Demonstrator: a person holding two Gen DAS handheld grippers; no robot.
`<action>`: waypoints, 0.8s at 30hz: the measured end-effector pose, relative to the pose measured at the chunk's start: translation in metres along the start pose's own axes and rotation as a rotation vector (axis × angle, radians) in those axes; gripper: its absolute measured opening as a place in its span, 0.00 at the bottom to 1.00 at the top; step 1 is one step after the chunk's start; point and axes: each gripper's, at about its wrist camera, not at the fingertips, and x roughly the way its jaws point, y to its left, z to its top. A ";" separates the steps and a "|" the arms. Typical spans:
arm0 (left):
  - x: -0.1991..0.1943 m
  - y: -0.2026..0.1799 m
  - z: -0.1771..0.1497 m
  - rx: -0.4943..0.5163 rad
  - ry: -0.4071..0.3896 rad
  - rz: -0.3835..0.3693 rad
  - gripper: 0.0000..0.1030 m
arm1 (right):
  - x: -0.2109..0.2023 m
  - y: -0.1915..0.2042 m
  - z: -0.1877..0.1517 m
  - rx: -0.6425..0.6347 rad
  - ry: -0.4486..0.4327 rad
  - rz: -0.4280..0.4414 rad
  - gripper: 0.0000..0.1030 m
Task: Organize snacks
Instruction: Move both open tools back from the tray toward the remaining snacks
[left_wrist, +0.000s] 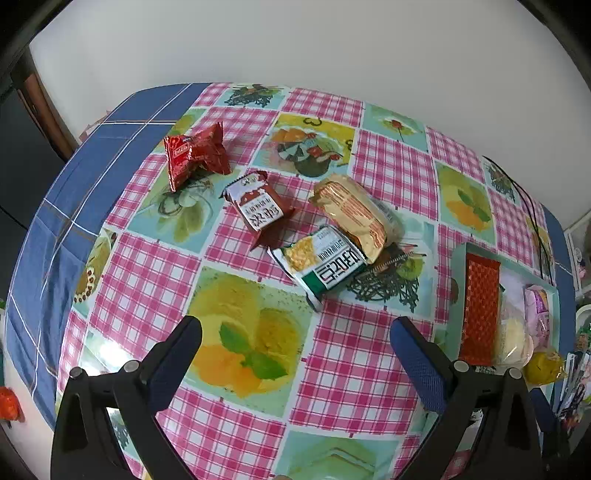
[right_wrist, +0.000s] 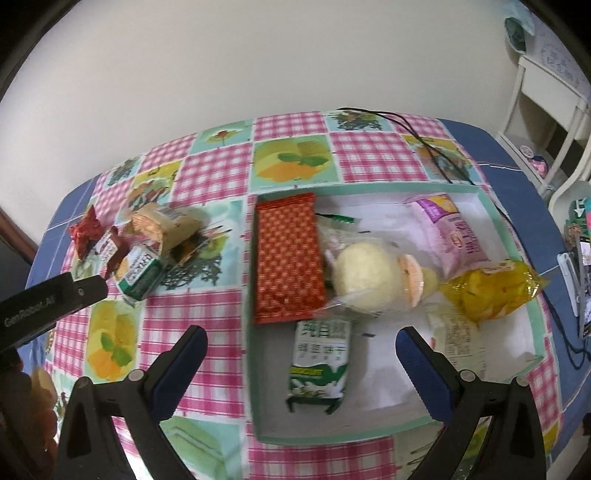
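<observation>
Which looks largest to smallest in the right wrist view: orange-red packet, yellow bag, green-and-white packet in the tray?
1. orange-red packet
2. yellow bag and green-and-white packet: these look alike in size, and the green-and-white one lies nearer the camera, so I won't rank them.

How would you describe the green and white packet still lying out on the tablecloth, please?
Start at the shallow box on the checked tablecloth; four loose snacks lie to its left. The green and white packet is the one nearest the box, tucked under a gold packet. Only it has green; the rest are red or gold.
</observation>
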 end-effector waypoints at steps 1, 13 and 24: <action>-0.001 0.002 0.001 0.001 -0.008 -0.004 0.99 | -0.001 0.002 0.001 0.006 -0.002 0.009 1.00; -0.011 0.030 0.026 -0.009 -0.109 -0.013 0.99 | -0.017 0.023 0.029 0.084 -0.112 0.166 1.00; -0.002 0.049 0.043 -0.051 -0.126 0.009 0.99 | -0.002 0.051 0.046 0.015 -0.152 0.202 1.00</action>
